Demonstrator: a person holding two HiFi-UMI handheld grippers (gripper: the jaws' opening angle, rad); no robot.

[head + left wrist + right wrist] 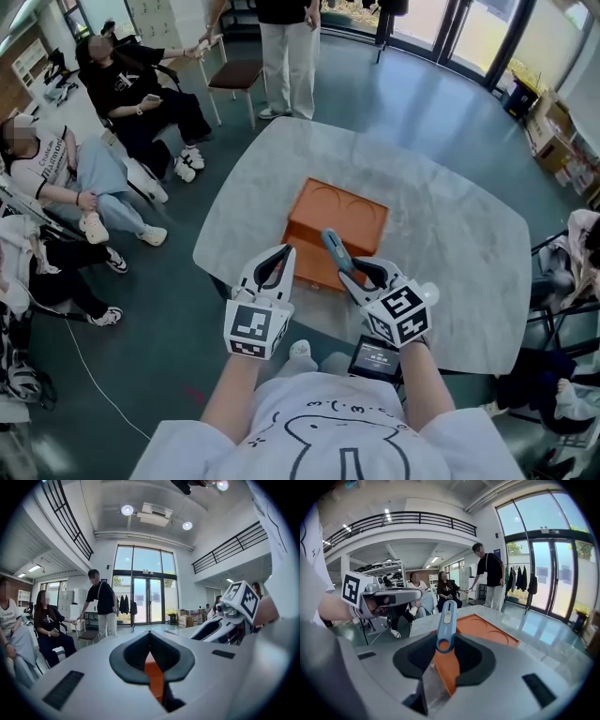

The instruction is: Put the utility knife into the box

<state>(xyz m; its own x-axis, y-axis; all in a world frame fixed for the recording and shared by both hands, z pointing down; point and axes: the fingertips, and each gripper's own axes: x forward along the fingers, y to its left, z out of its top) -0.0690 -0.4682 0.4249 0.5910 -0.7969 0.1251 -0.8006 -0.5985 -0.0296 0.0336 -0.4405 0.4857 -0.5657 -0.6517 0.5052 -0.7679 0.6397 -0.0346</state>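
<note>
An orange box with two round dents in its top lies in the middle of the marble table; it shows too in the right gripper view. My right gripper hovers at the box's near edge, shut on a blue utility knife that sticks out past the jaws toward the box. From the right gripper view the knife stands up between the pads. My left gripper hangs beside the box's near left corner, tips together and nothing in them; orange shows through its gap.
Two people sit at the left, off the table's left side. Another person stands beyond the far edge by a chair. Cardboard boxes stand at the right. A small screen hangs close to my body.
</note>
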